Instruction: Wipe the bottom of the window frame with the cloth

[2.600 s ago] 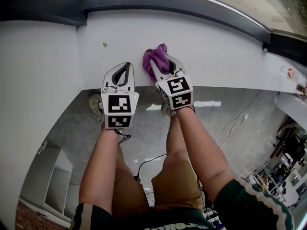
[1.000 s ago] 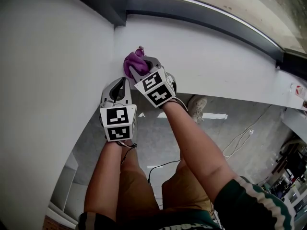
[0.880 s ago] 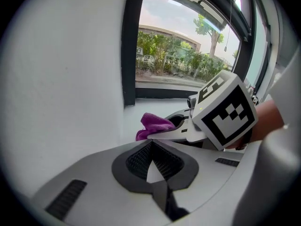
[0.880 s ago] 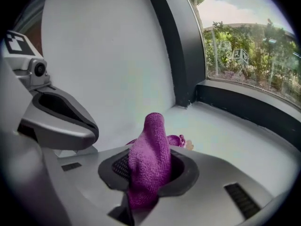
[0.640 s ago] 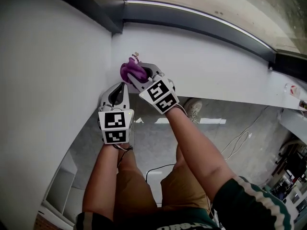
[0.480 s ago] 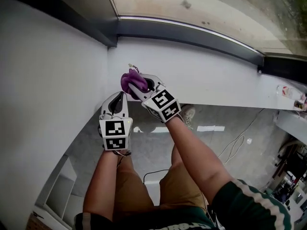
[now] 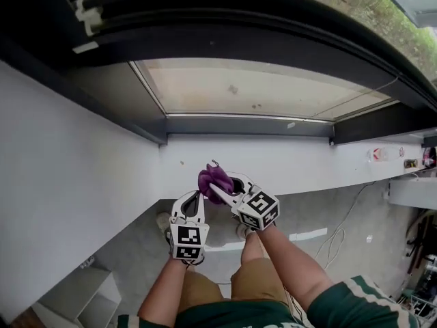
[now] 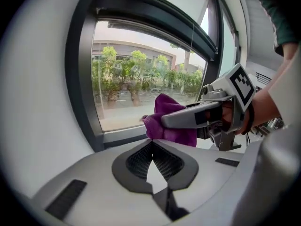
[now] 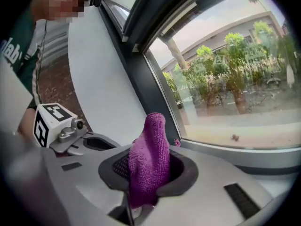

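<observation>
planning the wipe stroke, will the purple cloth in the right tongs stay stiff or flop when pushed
Probably floppy: the purple cloth bunches where the right tongs clamp it. Likely light, since its free end stands up unsupported. The looped pile looks grippy, so it should drag rather than slide.

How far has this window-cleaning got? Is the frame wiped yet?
Done: the right gripper has its jaws shut on the purple cloth. In hand: the cloth hangs over the white sill, short of the window frame's dark bottom rail; the left gripper is shut and empty. Left: the wiping itself; nothing shows the rail wiped.
</observation>
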{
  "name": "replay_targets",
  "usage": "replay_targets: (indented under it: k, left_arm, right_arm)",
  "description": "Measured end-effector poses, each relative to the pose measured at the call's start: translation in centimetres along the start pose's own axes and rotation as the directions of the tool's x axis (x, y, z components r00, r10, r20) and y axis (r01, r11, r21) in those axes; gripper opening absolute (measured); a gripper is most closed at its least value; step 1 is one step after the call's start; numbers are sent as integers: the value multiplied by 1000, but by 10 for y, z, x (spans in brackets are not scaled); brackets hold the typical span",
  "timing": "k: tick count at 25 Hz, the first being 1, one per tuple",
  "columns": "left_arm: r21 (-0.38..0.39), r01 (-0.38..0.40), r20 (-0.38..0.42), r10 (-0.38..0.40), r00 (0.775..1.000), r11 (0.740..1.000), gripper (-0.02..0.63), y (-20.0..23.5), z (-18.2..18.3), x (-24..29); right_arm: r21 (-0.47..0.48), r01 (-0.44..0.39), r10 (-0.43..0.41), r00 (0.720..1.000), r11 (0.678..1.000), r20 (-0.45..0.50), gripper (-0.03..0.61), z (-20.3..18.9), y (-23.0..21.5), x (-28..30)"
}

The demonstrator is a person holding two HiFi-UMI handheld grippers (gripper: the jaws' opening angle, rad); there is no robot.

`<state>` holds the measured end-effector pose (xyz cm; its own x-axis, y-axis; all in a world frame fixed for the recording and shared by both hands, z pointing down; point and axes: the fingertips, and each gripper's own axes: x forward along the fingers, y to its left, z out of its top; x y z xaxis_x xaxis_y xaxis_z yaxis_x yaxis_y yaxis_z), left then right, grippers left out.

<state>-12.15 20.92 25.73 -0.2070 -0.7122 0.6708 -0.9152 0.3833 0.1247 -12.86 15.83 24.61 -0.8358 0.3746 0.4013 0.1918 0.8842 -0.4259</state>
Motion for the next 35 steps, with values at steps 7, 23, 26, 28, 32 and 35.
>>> replay_targets:
  k: [7, 23, 26, 28, 32, 35]
  left_arm:
    - [131, 42, 85, -54, 995, 991, 8, -18, 74, -32]
    - [251, 110, 239, -172, 956, 962, 8, -69, 202, -131]
    - [274, 84, 263, -158, 952, 958, 8, -70, 225, -147]
    - [294, 53, 285, -140, 948, 954, 8, -73, 242, -160]
    - [332, 53, 330, -168, 929, 942, 8, -87, 272, -180]
    - [360, 35, 335, -164, 928, 932, 8, -89, 282, -190]
  right_arm:
    - [-184, 1, 11, 998, 983, 62, 107, 72, 35, -48]
    - [-295, 108, -29, 965, 949, 259, 107, 198, 96, -157]
    - [-292, 115, -27, 957, 949, 289, 107, 216, 101, -171]
    - [-306, 124, -26, 951, 944, 308, 107, 228, 103, -183]
    - [-339, 170, -41, 933, 925, 356, 107, 250, 105, -209]
    - [-337, 214, -71, 918, 917, 389, 107, 255, 104, -227]
